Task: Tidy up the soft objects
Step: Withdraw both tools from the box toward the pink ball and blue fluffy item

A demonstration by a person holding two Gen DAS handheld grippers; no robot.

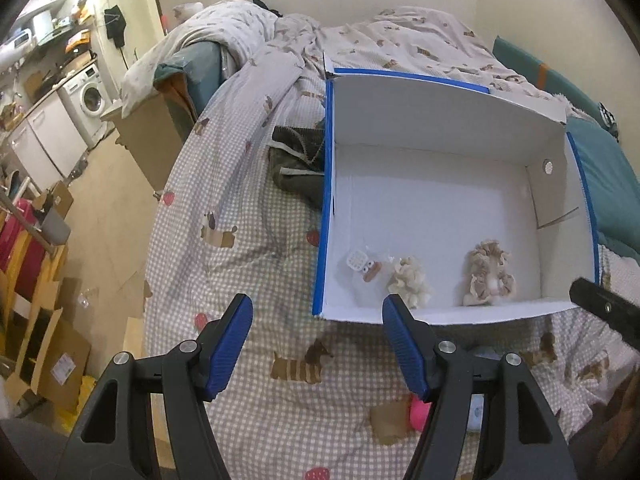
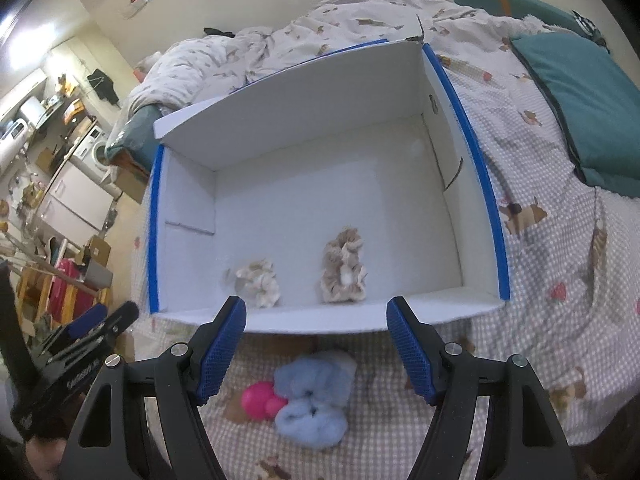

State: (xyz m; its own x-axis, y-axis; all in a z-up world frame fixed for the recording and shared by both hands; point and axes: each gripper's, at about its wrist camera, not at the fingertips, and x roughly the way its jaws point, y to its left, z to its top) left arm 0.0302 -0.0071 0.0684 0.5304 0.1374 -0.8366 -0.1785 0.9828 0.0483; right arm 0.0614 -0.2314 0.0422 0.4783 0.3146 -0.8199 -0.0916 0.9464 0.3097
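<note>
My left gripper (image 1: pixel 318 344) stands wide open, empty, above the checked dog-print bedspread (image 1: pixel 248 264) off the near left corner of the white cardboard box with blue-taped edges (image 1: pixel 440 200). Inside, along the near wall: a clear plastic packet with a small white grid piece (image 1: pixel 362 266), seen clearly only from the left wrist; a cream ruffled scrunchie (image 1: pixel 410 280); a beige ruffled scrunchie (image 1: pixel 488 274). My right gripper (image 2: pixel 316 342) is equally wide, empty. Its view alone shows, on the bedspread just outside the near wall, the fluffy light-blue scrunchie (image 2: pixel 314 396) touching a pink rubber ball-shaped object (image 2: pixel 262 398).
</note>
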